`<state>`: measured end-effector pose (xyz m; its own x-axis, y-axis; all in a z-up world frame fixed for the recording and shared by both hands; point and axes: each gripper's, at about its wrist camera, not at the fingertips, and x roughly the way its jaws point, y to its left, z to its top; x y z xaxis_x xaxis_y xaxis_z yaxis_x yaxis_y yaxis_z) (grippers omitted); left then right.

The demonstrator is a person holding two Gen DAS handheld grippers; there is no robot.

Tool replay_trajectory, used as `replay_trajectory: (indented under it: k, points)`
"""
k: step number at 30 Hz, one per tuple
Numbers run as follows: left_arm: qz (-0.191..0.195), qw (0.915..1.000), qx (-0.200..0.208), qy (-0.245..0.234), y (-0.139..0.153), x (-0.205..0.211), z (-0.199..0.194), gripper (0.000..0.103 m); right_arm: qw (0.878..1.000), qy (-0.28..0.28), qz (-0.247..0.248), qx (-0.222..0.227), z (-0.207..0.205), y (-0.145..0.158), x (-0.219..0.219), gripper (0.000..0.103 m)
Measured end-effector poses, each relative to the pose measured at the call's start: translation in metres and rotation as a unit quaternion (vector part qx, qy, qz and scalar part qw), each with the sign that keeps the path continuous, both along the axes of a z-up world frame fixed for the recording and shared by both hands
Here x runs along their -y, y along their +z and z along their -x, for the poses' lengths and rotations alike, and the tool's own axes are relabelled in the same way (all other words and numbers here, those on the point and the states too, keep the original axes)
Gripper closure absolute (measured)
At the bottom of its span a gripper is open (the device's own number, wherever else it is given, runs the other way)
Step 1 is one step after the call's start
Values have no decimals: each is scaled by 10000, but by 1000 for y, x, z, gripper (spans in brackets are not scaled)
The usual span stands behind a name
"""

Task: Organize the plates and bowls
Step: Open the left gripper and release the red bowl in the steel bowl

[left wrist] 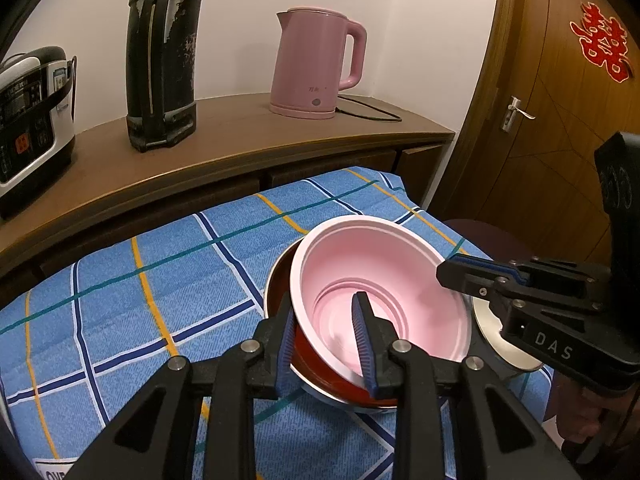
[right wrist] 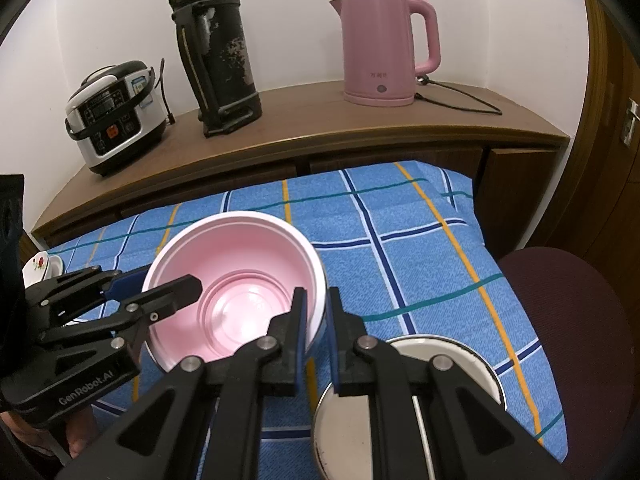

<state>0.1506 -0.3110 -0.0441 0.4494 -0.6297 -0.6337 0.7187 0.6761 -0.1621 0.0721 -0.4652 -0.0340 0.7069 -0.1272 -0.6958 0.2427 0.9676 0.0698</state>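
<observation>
While both grippers sit at the stack, status:

Pink bowl: pale pink thin-walled plastic bowl (left wrist: pixel 384 292), tilted, nested in a dark red bowl (left wrist: pixel 320 364) that sits in a steel bowl (left wrist: pixel 320 394); stack on the blue checked cloth (left wrist: pixel 140 300) over the bench, near-right part.
Left gripper (left wrist: pixel 326 346): jaws narrowly apart, straddling the near rims of the pink and red bowls; can't tell if the pads actually press.
Right gripper (right wrist: pixel 316 332): jaws nearly closed, pinching the pink bowl's right-hand rim wall.
Round steel dish (right wrist: pixel 452 354): just right of the stack, near edge.
Handling: pink bowl likely light, flexible, slick; rim may flex under a pinch.
Grip point: rim wall, one pad in, one out; opposite sides if using both.
Risk: lower bowls may lift with it or slide on the cloth.
</observation>
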Motion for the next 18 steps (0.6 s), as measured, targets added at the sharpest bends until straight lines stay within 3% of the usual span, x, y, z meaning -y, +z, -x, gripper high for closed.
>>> replay_trajectory:
  k: [5,8,10,11,18]
  points:
    - [138,9998,-128,-30,2,-3,-3,64,10000,22,18,2,-1,0,-2,94]
    - [284,9995,-113,-78,5,-6,-1,45,10000,52,1,5,-2,0,-4,94]
    - [321,9995,30,-33,9,-7,2,27,10000,52,13,3,-2,0,-4,94]
    - [309,9994,154,45,10,-8,4,23,10000,54,13,8,-2,0,-4,94]
    - [295,9985,421,169,12,-10,3,21,9999,80,-114,27,0,-2,-2,91]
